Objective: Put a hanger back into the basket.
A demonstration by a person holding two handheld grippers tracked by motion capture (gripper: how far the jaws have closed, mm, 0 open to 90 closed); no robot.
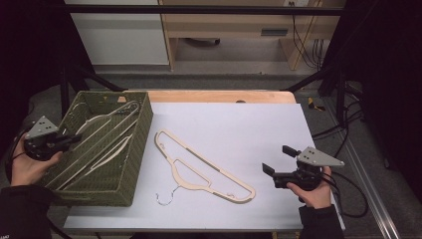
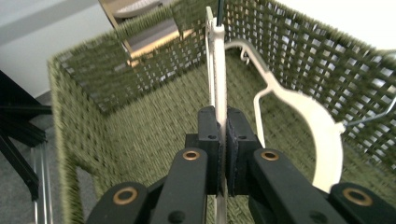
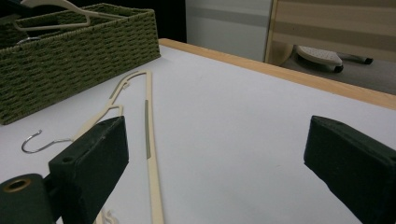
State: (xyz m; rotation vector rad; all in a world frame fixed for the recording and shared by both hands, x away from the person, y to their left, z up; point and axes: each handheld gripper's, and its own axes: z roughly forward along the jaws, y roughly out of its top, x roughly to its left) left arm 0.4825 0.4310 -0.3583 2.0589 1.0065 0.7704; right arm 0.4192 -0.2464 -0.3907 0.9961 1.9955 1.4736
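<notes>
Care now: your left gripper (image 2: 221,140) clamps a cream hanger (image 2: 215,70) inside the green basket (image 1: 139,149) at the desk's left edge; letting go tilted could snag its hook in the weave. Your right gripper (image 1: 278,167) is released.

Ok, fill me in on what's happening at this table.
A person is putting cream hangers into a green woven basket. The left gripper has its fingers shut on the bar of a hanger and holds it inside the basket, where other hangers already lie. The right gripper rests open on the white table, holding nothing. One more hanger lies flat on the table between the basket and that gripper.
</notes>
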